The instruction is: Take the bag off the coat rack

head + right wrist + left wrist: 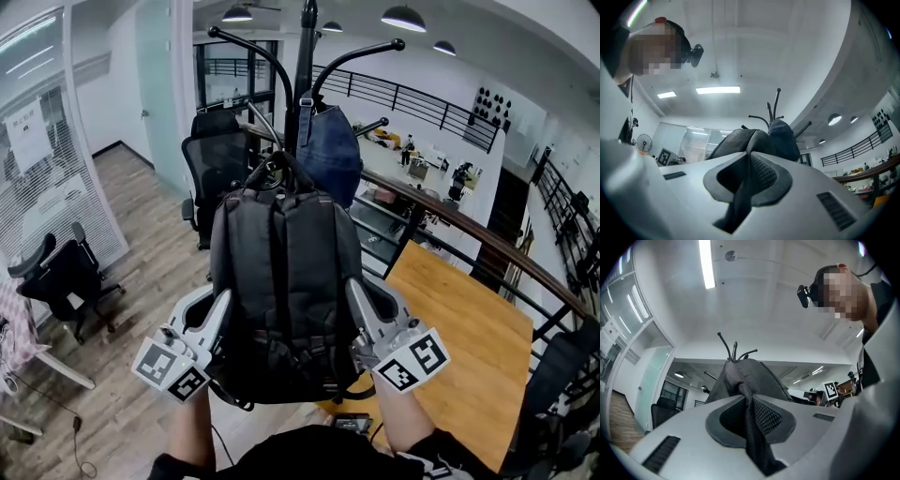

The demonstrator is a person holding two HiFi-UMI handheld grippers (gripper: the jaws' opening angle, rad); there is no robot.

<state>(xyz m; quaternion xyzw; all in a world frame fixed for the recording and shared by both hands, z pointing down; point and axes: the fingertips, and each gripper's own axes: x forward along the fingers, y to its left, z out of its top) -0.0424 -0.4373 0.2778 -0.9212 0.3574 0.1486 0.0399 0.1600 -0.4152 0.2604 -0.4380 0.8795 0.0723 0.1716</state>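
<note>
Office, wood floor (155, 272); black bag (286, 291) by coat rack (304, 66). L tool (217, 319) & R tool (359, 314) both squeezed nearly closed, each pinching bag fabric.

A black mesh office chair (217, 161) stands on a pale wood-plank floor (150, 272). An orange wooden tabletop (469, 328) shows behind a wood-topped black railing (441, 212).

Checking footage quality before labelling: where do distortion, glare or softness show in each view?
Head view: fisheye bends the railing and floor boards; the backpack is sharp, evenly lit. Left gripper view: the ceiling strip light blows out; corners vignette dark. Right gripper view: same vignette; the coat rack reads as a dark silhouette.
</note>
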